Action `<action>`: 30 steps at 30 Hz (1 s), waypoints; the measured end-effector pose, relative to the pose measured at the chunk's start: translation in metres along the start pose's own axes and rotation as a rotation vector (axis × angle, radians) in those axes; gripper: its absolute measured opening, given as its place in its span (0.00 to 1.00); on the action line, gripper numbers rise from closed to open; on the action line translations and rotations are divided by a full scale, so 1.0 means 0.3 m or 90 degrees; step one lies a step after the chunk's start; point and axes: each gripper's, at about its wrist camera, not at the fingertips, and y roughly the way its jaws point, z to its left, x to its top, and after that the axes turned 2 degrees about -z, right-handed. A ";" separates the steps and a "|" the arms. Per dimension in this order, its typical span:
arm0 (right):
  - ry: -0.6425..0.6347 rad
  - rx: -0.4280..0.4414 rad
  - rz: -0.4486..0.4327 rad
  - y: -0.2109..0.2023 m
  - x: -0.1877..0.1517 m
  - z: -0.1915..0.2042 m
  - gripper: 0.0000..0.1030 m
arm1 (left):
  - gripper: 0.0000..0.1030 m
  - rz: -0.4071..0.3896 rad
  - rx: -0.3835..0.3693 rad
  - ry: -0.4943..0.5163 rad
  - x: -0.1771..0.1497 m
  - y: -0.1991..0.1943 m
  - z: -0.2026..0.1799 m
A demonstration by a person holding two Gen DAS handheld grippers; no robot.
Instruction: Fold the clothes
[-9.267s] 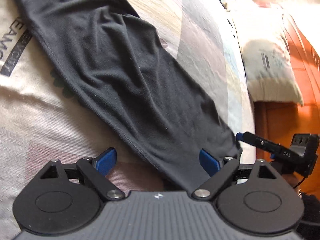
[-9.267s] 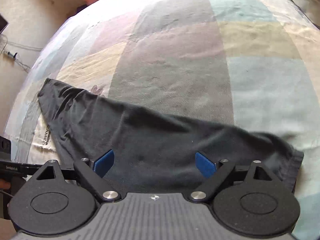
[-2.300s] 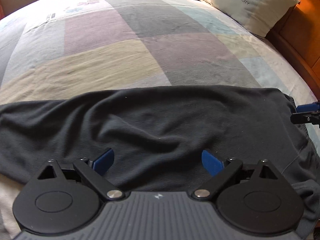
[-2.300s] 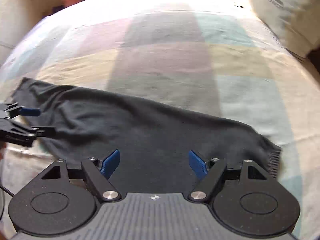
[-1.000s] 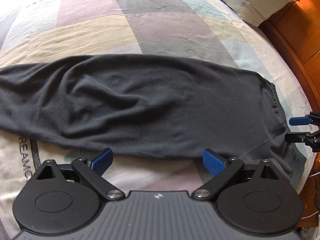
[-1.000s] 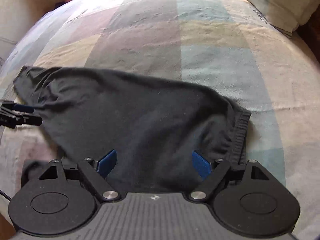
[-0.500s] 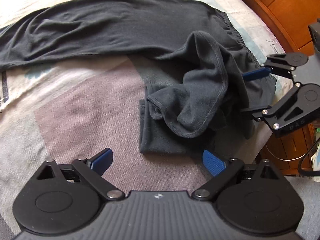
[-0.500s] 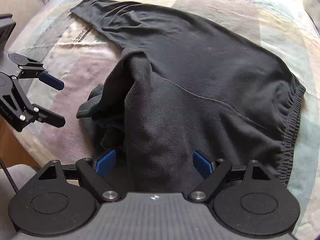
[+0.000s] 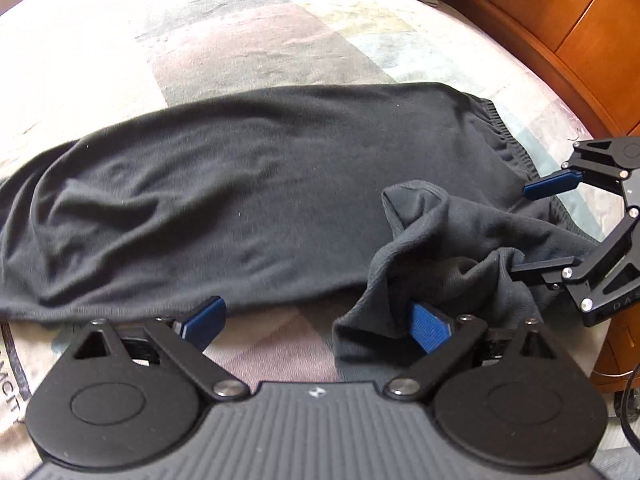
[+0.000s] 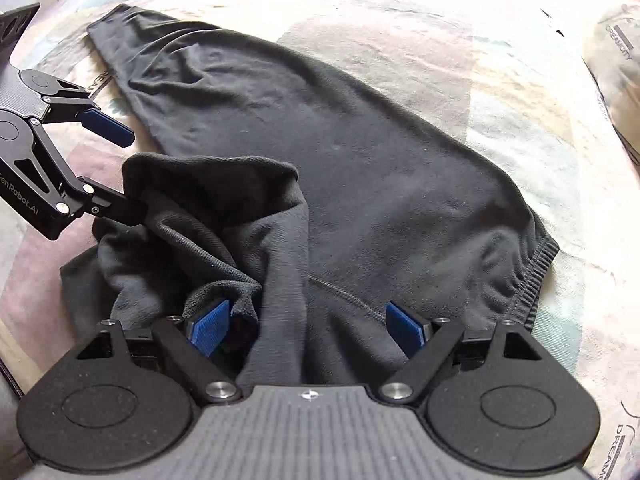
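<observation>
Black trousers lie stretched across the bed, with the ribbed waistband at the right. One leg is bunched in a heap near the front edge. My left gripper is open, and its right pad touches the edge of that heap. My right gripper comes in from the right, open, with its lower finger tucked into the heap. In the right wrist view the right gripper straddles the trousers near the waistband, a fold draped over its left pad. The left gripper stands open at the left.
A pastel patchwork bedspread covers the bed. A wooden headboard runs along the right, with a pillow against it. The bed's near edge lies just beneath both grippers.
Both grippers have closed in on the bunched leg from either side. The left's right pad now touches it, and the right's lower finger has slipped into its fold. Both stay open.
</observation>
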 end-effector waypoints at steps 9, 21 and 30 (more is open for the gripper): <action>0.071 0.019 -0.031 -0.075 -0.035 -0.052 0.85 | 0.93 0.035 -0.012 -0.067 -0.048 -0.031 0.040; 0.027 0.238 -0.002 -0.068 -0.188 0.126 0.86 | 0.93 0.088 -0.026 -0.112 -0.255 -0.099 0.044; 0.060 0.285 -0.042 0.083 -0.183 0.281 0.86 | 0.93 0.068 -0.029 -0.095 -0.306 -0.167 0.107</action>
